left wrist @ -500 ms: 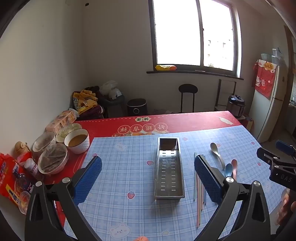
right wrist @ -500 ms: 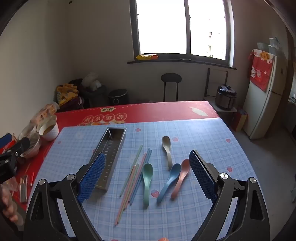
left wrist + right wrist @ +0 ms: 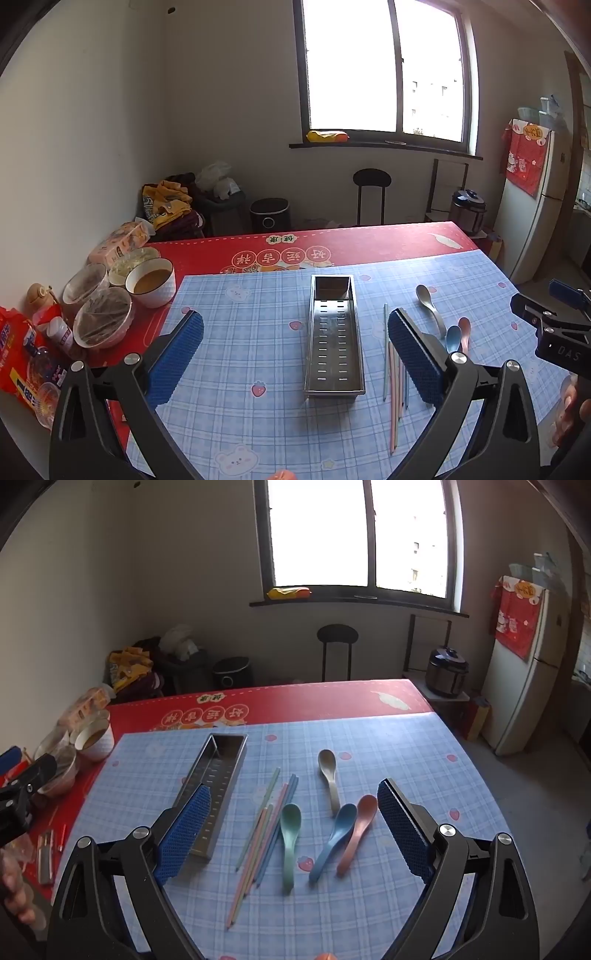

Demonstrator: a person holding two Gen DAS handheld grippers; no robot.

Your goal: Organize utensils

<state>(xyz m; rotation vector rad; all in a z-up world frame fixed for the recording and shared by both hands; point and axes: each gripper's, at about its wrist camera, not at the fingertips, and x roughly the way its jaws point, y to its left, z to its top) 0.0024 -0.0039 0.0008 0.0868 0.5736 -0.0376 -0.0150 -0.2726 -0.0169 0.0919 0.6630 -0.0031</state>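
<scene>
A long perforated steel tray [image 3: 334, 339] [image 3: 212, 786] lies empty on the blue checked mat [image 3: 251, 332]. To its right lie several pastel chopsticks [image 3: 264, 830] [image 3: 393, 384]. Beside them rest a green spoon [image 3: 290, 834], a blue spoon [image 3: 334, 838], a pink spoon [image 3: 358, 830] and a beige spoon [image 3: 330, 779]. My left gripper [image 3: 295, 354] hovers open above the tray, nothing between its blue pads. My right gripper [image 3: 295, 830] hovers open over the spoons and chopsticks, also empty.
Covered bowls [image 3: 101, 321], a bowl of brown liquid [image 3: 151, 282] and snack packets [image 3: 18, 354] crowd the red tablecloth [image 3: 369, 243] at the left. A stool [image 3: 371, 192], a rice cooker [image 3: 467, 212] and a fridge [image 3: 532, 206] stand beyond the table.
</scene>
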